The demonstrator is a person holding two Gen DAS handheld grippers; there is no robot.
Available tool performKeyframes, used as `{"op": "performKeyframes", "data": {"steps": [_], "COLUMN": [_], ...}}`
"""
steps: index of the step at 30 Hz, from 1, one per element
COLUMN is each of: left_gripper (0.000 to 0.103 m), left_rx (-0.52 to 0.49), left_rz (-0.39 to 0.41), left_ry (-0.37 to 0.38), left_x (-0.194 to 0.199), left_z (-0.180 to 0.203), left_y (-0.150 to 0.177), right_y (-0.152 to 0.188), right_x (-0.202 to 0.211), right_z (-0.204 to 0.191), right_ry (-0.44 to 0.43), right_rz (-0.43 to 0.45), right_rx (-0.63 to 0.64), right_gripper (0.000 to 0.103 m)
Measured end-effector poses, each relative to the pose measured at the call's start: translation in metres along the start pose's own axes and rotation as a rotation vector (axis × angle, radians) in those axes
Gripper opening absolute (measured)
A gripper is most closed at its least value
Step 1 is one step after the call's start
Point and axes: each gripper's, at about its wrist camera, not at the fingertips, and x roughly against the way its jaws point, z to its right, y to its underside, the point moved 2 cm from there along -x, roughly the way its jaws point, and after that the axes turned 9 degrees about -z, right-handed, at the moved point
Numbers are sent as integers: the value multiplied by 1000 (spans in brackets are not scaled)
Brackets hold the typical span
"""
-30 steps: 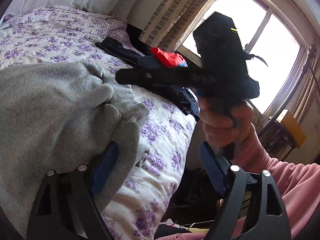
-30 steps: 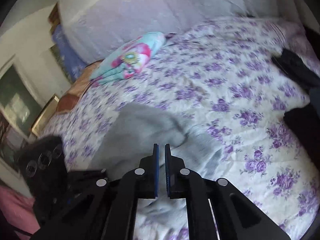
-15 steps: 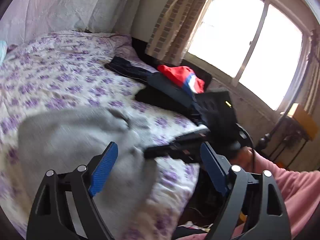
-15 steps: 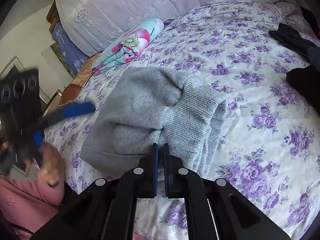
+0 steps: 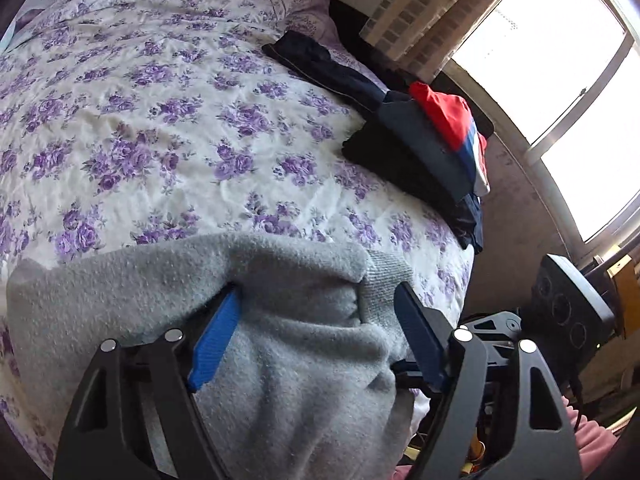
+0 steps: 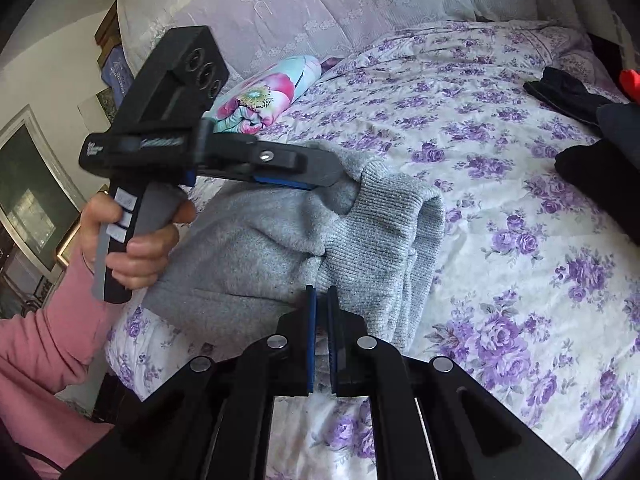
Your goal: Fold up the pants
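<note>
Now over the grey fleece pants (image 5: 280,320) bunched at lower centre on the floral-print bed (image 5: 160,120), left gripper (image 5: 316,336), just moved in, narrows its still-open jaws astride a fold w/o pinching, while right gripper (image 6: 322,316) sits closed at the hem — next fold likely imminent.

We have two cameras, one on each gripper, both tipped down at the bed (image 5: 168,128) from very close. Our left one faces the window (image 5: 560,64); our right one faces the pillows (image 6: 320,12). Both see the gray pants (image 5: 280,320) (image 6: 280,240).
</note>
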Motion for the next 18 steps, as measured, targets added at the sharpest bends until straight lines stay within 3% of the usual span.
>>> {"op": "performKeyframes", "data": {"steps": [5,7,9,11,12,14,16,18], "left_gripper": [74,74,76,82,86,87,87,87], "left_rx": [11,22,11,-15,-29,-44,-31,-10], "left_rz": [-13,7,63,154,200,241,247,252], "left_ry": [-11,22,2,-112,-206,-327,-366,-354], "left_x": [-2,16,42,75,90,102,107,106], "left_z": [-1,1,3,3,4,3,-2,-7], "left_y": [0,4,11,25,36,55,75,96], "right_y": [3,4,3,1,-1,-7,-13,-20], "right_x": [-1,1,8,22,30,45,51,47], "right_z": [1,-3,-9,-15,-17,-27,-38,-48], "right_ry": [4,15,39,17,-6,-23,24,74], "right_rz": [13,6,7,31,53,123,170,194], "right_rx": [-4,18,53,55,49,65,115,161], "right_gripper": [6,6,8,21,36,40,40,42]}}
